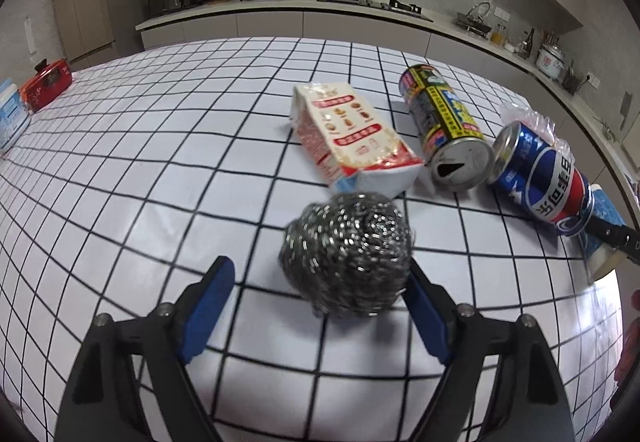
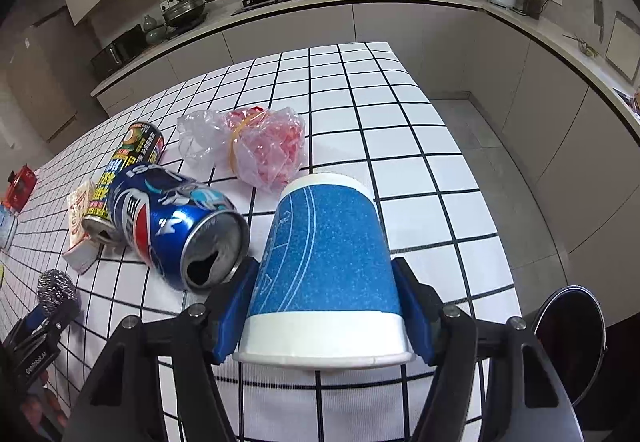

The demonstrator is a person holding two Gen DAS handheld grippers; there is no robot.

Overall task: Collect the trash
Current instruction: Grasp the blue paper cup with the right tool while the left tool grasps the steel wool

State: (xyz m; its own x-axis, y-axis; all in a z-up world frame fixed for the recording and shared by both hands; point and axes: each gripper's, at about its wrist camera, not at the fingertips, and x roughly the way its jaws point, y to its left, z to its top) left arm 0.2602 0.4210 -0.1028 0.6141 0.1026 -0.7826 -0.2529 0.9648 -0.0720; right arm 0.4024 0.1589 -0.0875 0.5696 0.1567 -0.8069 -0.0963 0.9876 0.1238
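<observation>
The right gripper [image 2: 325, 310] has its blue pads [image 2: 236, 312] pressed against both sides of a blue paper cup [image 2: 326, 266], which lies on its side with its white rim toward the camera; that one is clamped on the cup. The left gripper [image 1: 320, 296] stands over a steel wool scourer [image 1: 347, 256]: its right pad [image 1: 426, 316] touches the ball's edge, while its left pad [image 1: 208, 306] is clear of it, so the jaws are still apart and nothing is gripped.

Just left of the cup lies a dented blue Pepsi can [image 2: 176, 226], mouth toward the gripper and close against its left finger. Behind it lies a black and yellow can [image 2: 128, 170], and beside that a crumpled red and white carton [image 1: 352, 140]. A clear plastic bag [image 2: 256, 146] with red scraps inside, tied with a rubber band, sits beyond the cup. All rest on the checked tablecloth [image 2: 400, 130]. A dark round bin [image 2: 576, 334] stands on the floor at the table's right edge
</observation>
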